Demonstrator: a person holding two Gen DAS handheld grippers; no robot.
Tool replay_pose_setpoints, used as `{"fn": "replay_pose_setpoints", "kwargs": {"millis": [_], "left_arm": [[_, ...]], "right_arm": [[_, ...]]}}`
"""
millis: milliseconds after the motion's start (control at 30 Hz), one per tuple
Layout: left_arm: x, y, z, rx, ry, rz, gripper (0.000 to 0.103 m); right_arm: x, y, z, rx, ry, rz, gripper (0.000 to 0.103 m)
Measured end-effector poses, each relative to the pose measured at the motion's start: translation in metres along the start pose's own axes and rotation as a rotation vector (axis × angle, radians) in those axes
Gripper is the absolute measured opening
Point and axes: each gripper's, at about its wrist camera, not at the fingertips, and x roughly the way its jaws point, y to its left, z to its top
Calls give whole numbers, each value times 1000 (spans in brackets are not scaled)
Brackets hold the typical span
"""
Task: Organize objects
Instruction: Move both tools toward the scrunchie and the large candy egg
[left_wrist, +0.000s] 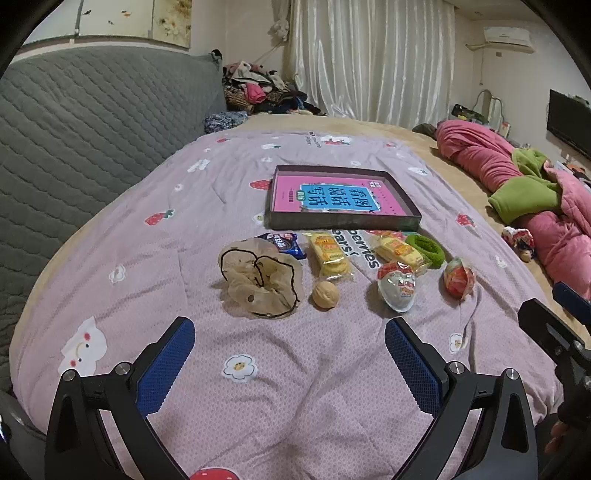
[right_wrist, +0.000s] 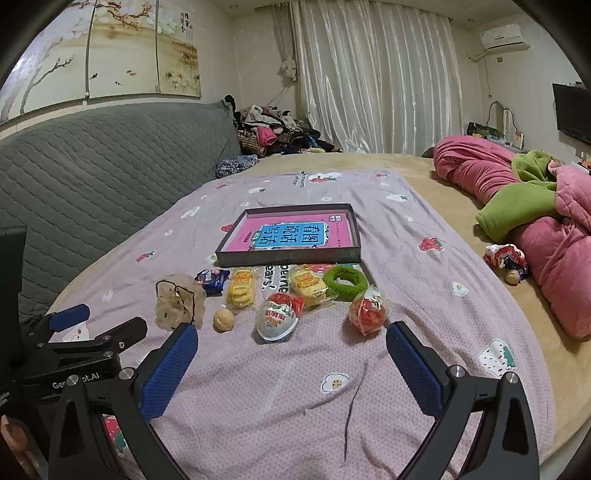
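Note:
A dark shallow box (left_wrist: 343, 223) (right_wrist: 288, 255) with a pink book inside lies on the lilac bedspread. In front of it lie a beige scrunchie (left_wrist: 260, 281) (right_wrist: 180, 300), a walnut (left_wrist: 325, 294) (right_wrist: 224, 319), a blue cookie packet (left_wrist: 283, 243) (right_wrist: 211, 278), two yellow snack packs (left_wrist: 329, 254) (left_wrist: 399, 249) (right_wrist: 242, 289) (right_wrist: 307, 285), a green hair tie (left_wrist: 426, 249) (right_wrist: 345, 278), a toy egg (left_wrist: 396, 288) (right_wrist: 277, 317) and an orange candy bag (left_wrist: 458, 277) (right_wrist: 368, 310). My left gripper (left_wrist: 290, 332) is open and empty, short of the scrunchie and walnut. My right gripper (right_wrist: 291, 338) is open and empty, just short of the egg.
A grey quilted headboard (left_wrist: 74, 140) runs along the left. Pink and green bedding (left_wrist: 517, 173) (right_wrist: 535, 206) is heaped at the right, with a small wrapped toy (right_wrist: 504, 256) beside it. A clothes pile (right_wrist: 269, 134) sits at the back.

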Motion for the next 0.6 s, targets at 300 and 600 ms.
{"fn": "replay_pose_setpoints", "kwargs": {"millis": [300, 600], "left_arm": [[-2, 3, 1, 3, -11, 7, 103], [-11, 14, 10, -13, -48, -24, 103]], "right_arm": [[0, 6, 1, -14, 0, 3, 103], [-4, 16, 8, -29, -28, 3, 103]]}}
